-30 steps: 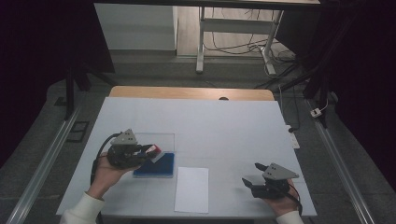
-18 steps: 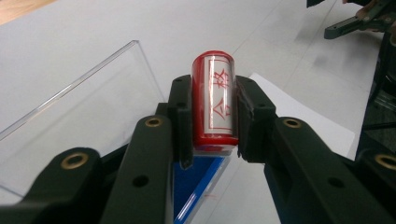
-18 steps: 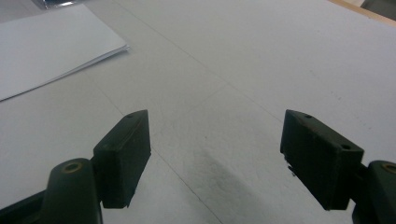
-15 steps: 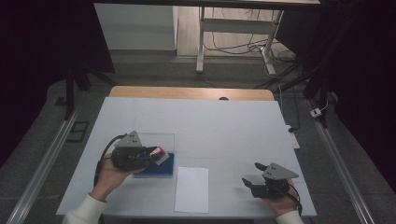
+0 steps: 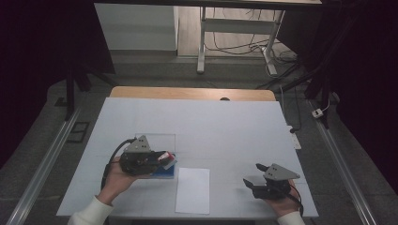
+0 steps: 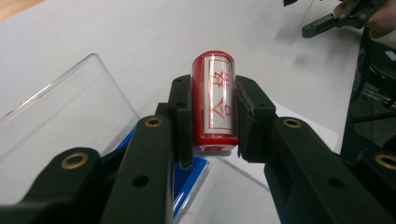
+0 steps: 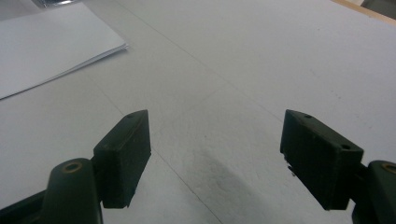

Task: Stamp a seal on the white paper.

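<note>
- A red cylindrical stamp (image 6: pixel 213 100) with red characters on a white label is clamped between the left gripper (image 6: pixel 212 119)'s jaws, lifted just above a blue ink pad (image 5: pixel 164 171).
- The pad is mostly hidden behind the jaws; its clear lid (image 6: pixel 60 112) stands open.
- A white paper sheet (image 5: pixel 193 190) lies just beside it.
- The right gripper (image 7: pixel 215 154) rests wide open, holding nothing, well apart on the white table (image 5: pixel 225 126).

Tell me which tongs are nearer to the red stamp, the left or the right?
Left. The left tongs are shut on the red stamp, holding it above the blue case. The right tongs are open, far off across the white paper, near the table's right side.
</note>
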